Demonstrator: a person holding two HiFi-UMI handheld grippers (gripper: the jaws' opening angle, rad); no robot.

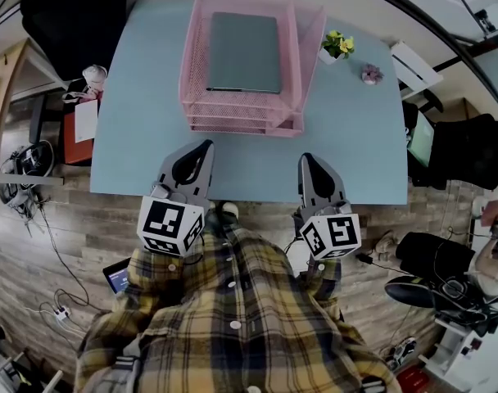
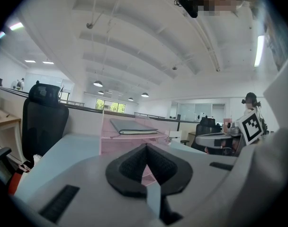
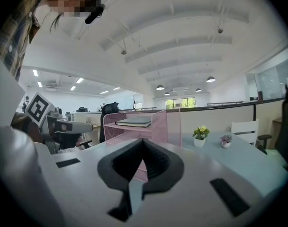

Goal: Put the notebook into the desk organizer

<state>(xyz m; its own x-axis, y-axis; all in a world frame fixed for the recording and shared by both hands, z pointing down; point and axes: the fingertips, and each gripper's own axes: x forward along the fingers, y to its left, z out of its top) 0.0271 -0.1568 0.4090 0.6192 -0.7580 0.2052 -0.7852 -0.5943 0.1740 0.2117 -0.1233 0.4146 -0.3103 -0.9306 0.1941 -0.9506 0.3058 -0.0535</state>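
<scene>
Notebook [image 1: 243,52] atop organizer [image 1: 195,65] — head view shows full cover.

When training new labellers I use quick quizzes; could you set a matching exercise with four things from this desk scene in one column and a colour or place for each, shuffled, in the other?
Things:
1. notebook
2. desk organizer
3. flowering plant
4. table

Descriptions:
A. pink mesh
B. light blue
C. grey, lying flat in the top tray
D. yellow blooms in a white pot, to the right of the trays

Pairs: 1-C, 2-A, 3-D, 4-B
</scene>
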